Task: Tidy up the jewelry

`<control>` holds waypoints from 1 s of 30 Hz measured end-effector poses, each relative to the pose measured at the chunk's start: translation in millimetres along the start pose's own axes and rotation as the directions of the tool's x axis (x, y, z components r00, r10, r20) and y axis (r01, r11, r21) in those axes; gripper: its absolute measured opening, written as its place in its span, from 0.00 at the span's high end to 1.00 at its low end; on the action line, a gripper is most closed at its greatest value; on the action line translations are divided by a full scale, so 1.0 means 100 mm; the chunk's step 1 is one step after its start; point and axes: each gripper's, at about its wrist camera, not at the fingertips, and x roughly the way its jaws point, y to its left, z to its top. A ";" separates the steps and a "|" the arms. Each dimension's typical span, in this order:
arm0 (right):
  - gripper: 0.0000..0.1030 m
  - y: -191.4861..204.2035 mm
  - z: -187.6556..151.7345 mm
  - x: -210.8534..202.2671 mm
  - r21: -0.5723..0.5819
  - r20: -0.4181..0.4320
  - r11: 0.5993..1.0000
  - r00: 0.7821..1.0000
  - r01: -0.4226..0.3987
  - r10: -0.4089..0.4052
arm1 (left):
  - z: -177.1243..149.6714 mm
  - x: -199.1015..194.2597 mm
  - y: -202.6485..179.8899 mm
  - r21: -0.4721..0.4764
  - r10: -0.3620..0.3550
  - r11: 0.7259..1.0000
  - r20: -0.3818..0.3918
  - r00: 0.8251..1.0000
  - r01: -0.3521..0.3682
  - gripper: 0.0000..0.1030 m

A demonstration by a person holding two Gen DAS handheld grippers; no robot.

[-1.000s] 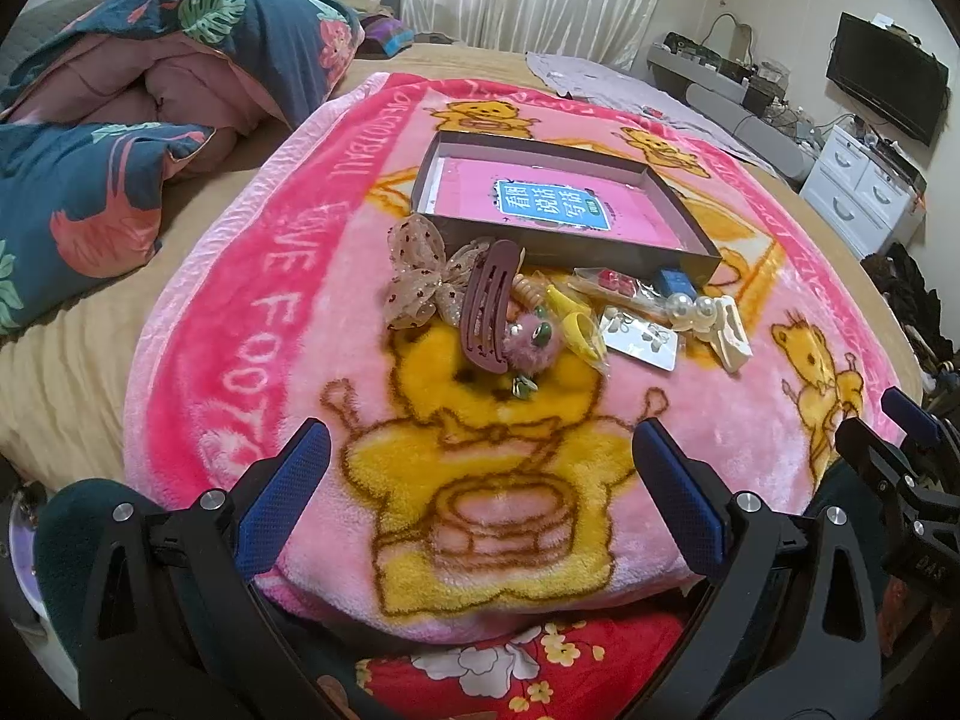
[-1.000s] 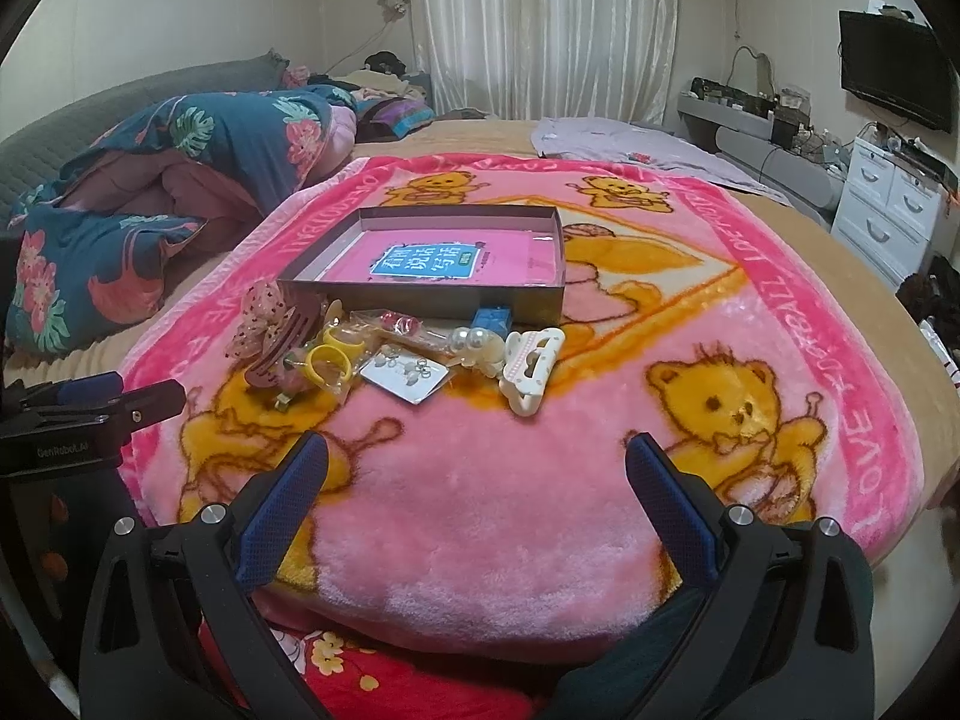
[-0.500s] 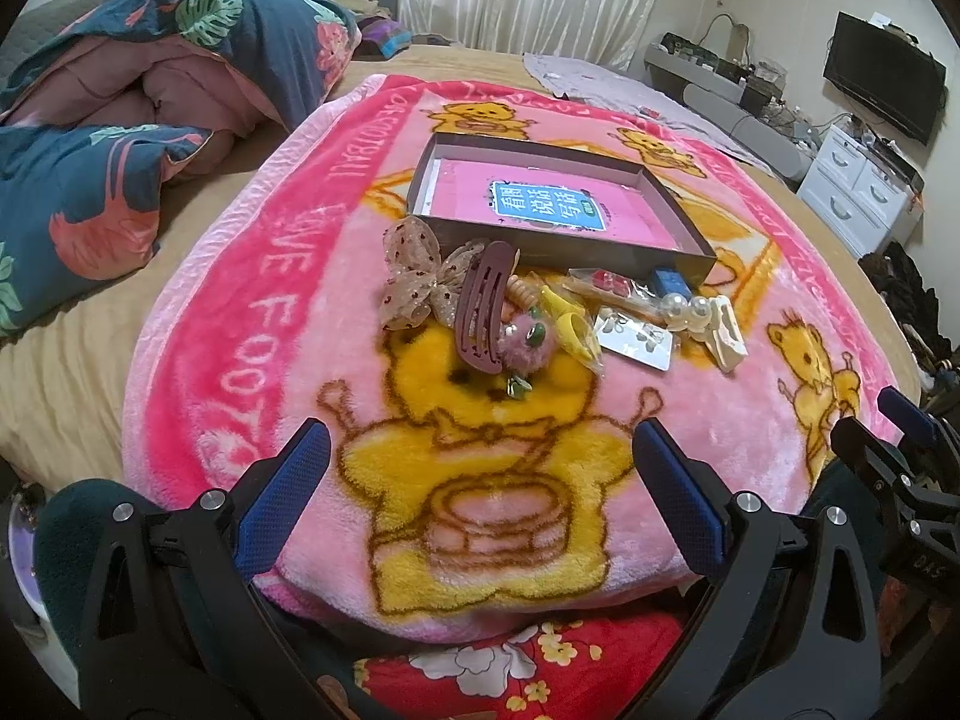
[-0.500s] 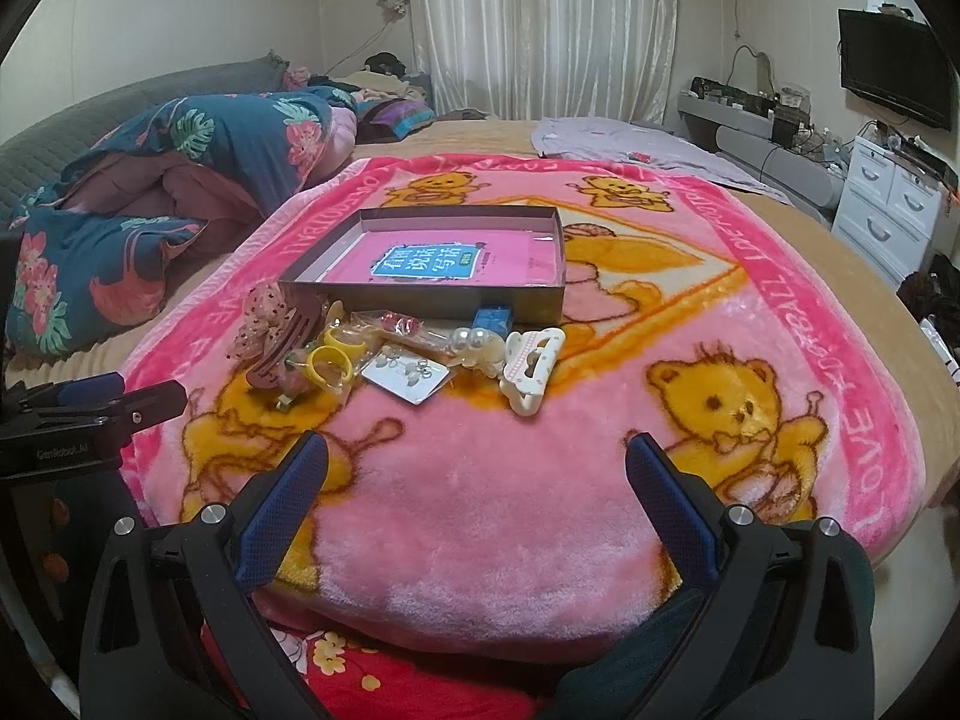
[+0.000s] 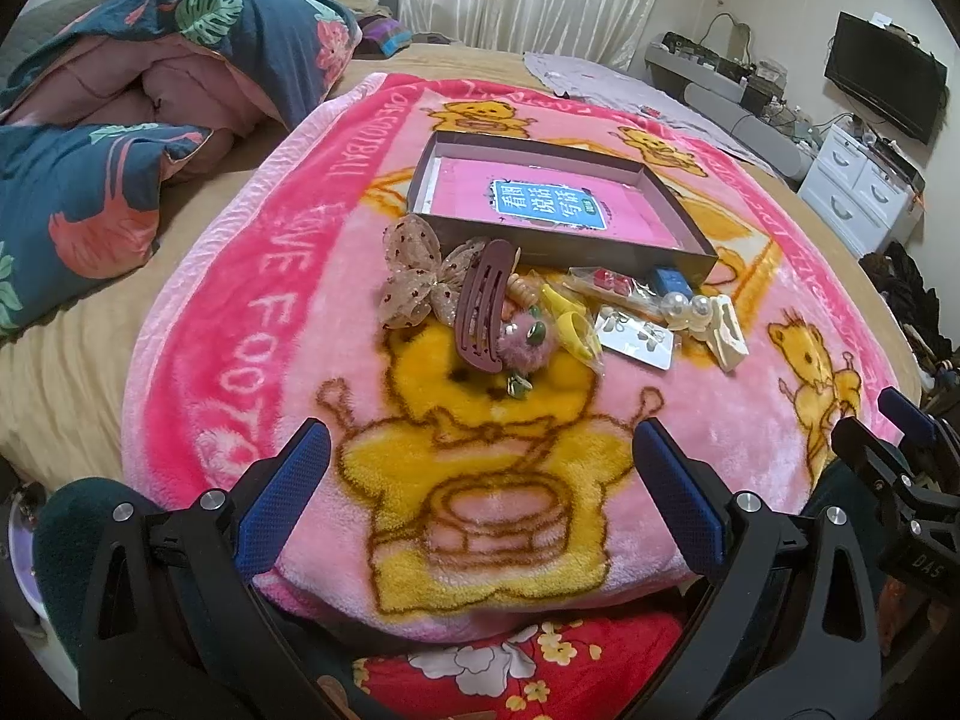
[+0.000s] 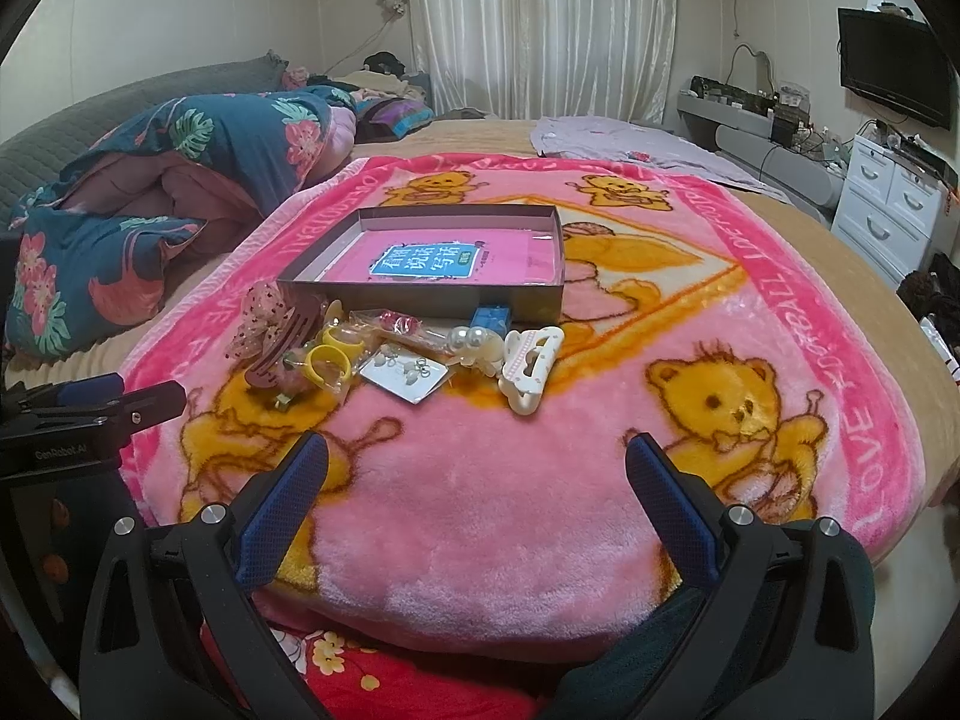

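A shallow grey box (image 5: pixel 684 222) (image 6: pixel 420 300) with a pink book inside lies on the pink bear blanket (image 5: pixel 252 312) (image 6: pixel 480 510). In front of it sits a heap of accessories: a dotted bow (image 5: pixel 414 276), a maroon hair claw (image 5: pixel 483 312) (image 6: pixel 282 348), a yellow ring (image 6: pixel 329 360), an earring card (image 5: pixel 636 339) (image 6: pixel 405 373), pearl clips (image 6: pixel 471 337) and a cream claw clip (image 5: pixel 727 330) (image 6: pixel 531 363). My left gripper (image 5: pixel 480 468) and right gripper (image 6: pixel 477 474) are open and empty, near the blanket's front edge, well short of the heap.
A folded blue floral quilt (image 5: pixel 120 138) (image 6: pixel 180 180) lies at the left. A white drawer unit (image 6: pixel 894 204) and a television (image 6: pixel 894 63) stand at the right. The other gripper shows at each view's edge (image 5: pixel 900 468) (image 6: pixel 90 414).
Both views have crept slightly; the box and heap sit a little lower and left in the left wrist view. Nothing was taken or moved.
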 end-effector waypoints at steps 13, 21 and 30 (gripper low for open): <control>0.04 0.08 0.08 0.03 -0.019 0.004 0.999 0.999 -0.035 0.035 | -0.05 0.12 0.08 -0.016 0.007 1.000 -0.004 1.000 -0.008 0.09; 0.04 0.10 0.22 0.17 -0.025 -0.017 0.997 0.997 -0.070 0.069 | -0.01 0.22 0.31 -0.064 0.029 0.998 -0.019 0.999 -0.030 0.09; 0.04 0.13 0.40 0.36 -0.047 -0.031 0.995 0.996 -0.082 0.081 | 0.14 0.26 0.60 -0.120 0.060 0.991 -0.017 0.998 -0.062 0.09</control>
